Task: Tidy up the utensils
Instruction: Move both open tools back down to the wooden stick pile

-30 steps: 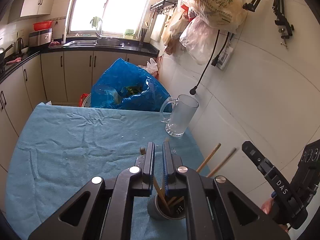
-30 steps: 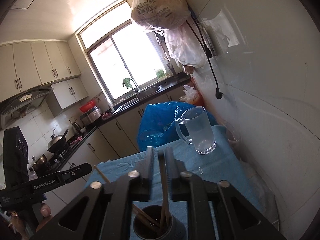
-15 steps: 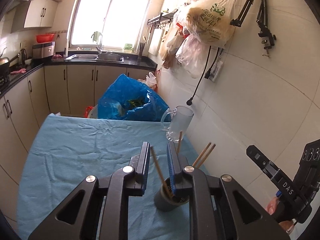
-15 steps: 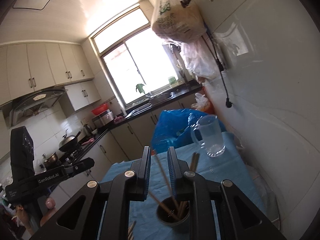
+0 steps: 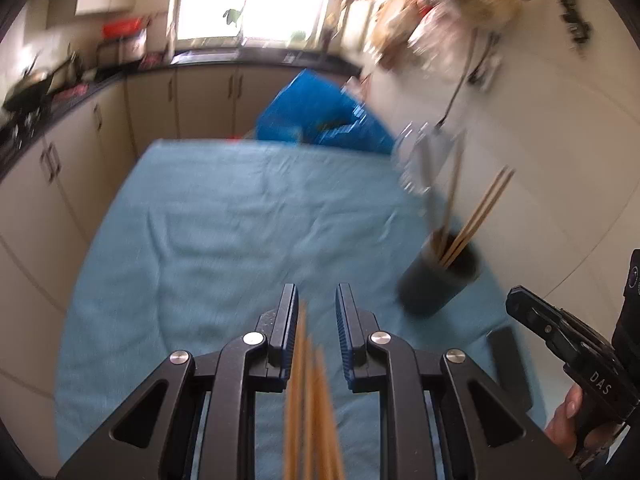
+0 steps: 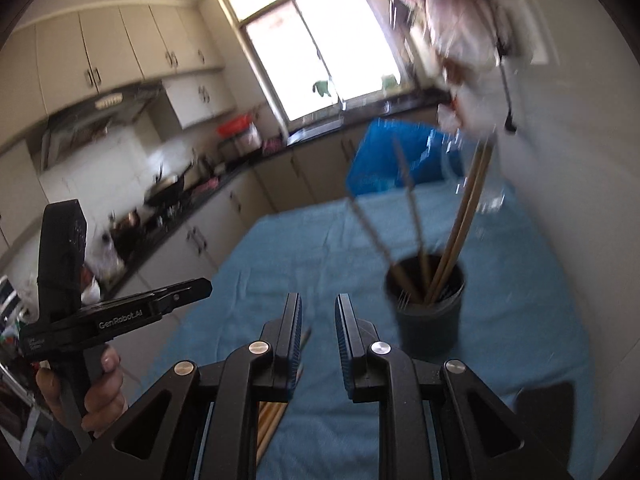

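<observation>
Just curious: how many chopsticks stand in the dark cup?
4 chopsticks in the cup: one leaning left, one nearly upright, a pair leaning right. Blur may hide others.

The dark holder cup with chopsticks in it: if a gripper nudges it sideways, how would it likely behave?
The dark holder cup is tall and narrow, with long chopsticks leaning well above its rim, so it probably tips rather than slides. The wrinkled blue cloth underneath likely grips its base, adding to that. The chopsticks look loose and would probably rattle or shift.
</observation>
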The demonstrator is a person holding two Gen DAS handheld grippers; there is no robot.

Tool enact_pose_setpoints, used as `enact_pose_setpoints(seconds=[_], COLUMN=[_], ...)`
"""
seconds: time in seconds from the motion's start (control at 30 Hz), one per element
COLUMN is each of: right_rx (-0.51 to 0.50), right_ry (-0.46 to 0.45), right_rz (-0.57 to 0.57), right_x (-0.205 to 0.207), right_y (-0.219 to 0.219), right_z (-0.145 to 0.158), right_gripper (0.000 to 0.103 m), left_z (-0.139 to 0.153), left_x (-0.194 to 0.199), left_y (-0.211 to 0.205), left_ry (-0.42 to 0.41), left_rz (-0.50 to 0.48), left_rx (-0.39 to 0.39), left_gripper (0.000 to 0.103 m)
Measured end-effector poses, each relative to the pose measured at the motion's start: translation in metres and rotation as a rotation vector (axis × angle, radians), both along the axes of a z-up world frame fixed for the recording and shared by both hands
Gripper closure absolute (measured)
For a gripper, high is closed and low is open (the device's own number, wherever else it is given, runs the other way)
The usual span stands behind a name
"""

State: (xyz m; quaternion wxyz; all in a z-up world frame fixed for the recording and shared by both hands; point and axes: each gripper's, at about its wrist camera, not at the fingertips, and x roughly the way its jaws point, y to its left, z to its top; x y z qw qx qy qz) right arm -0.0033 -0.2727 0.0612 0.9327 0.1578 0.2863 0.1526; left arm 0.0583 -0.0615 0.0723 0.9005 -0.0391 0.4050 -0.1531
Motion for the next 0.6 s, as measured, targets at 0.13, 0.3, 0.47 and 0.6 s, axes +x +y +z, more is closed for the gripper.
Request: enact_pose_setpoints(seconds=[0.13,0.3,0.47,0.6], right_rx=[0.01,0.023,-0.013,-0.068], right_ry=[0.153,0.3,0.415,0.456], right_rz=[0.053,0.15,0.228,0.288], right_x=[0.012,0.02,0.024,0.021], right_y=[0.021,0.048,0.083,0.11], right_z=[-0.039,-0.076,-0.105,-0.119], right_gripper=[0.084,0.084,0.084,0.084], left_z=[-0.033,-0.06,-0.072,-0.075], left_x=[-0.001,-0.008,-0.01,-0.012], left_y=[0.024,0.052,0.062,0.065], left_ry=[0.084,0.143,0.162,0.166], left_rz=[0.046,0.09,0.096,0.086], left_rx=[-0.002,-0.034,-0.048,-0.05], left_gripper=[0.085,0.085,0.085,0.085])
